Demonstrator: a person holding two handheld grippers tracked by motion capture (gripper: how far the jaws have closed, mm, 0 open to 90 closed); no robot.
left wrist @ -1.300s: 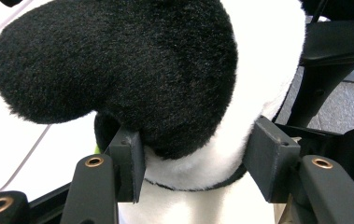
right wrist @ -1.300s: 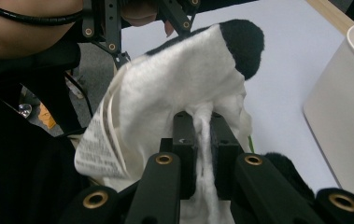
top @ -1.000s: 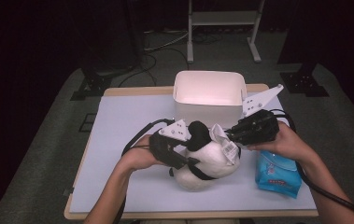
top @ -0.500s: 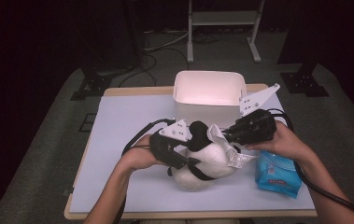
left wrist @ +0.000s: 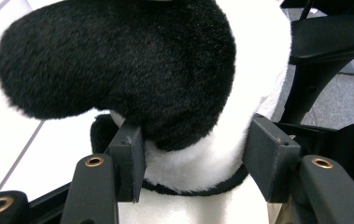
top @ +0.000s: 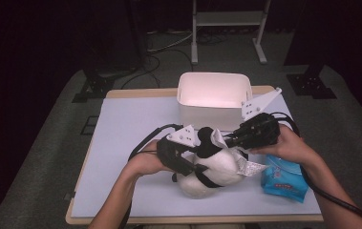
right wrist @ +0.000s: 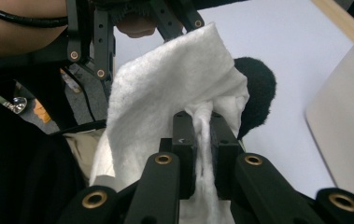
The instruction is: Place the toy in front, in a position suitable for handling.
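left gripper (top: 195, 152): we saw its jaws pressed on the plush panda (top: 212, 174) | right gripper (top: 228, 139): closed on a white wipe (right wrist: 165, 93) | panda: on the table (top: 121, 133), near front edge

White bin (top: 214, 98) behind; table (top: 121, 138) open leftward

right gripper (right wrist: 203, 144): clamped on white wipe (right wrist: 165, 93) | black plush ear (right wrist: 258, 95) (behind)

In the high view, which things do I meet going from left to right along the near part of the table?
left gripper → plush panda toy → right gripper → blue pack of wipes
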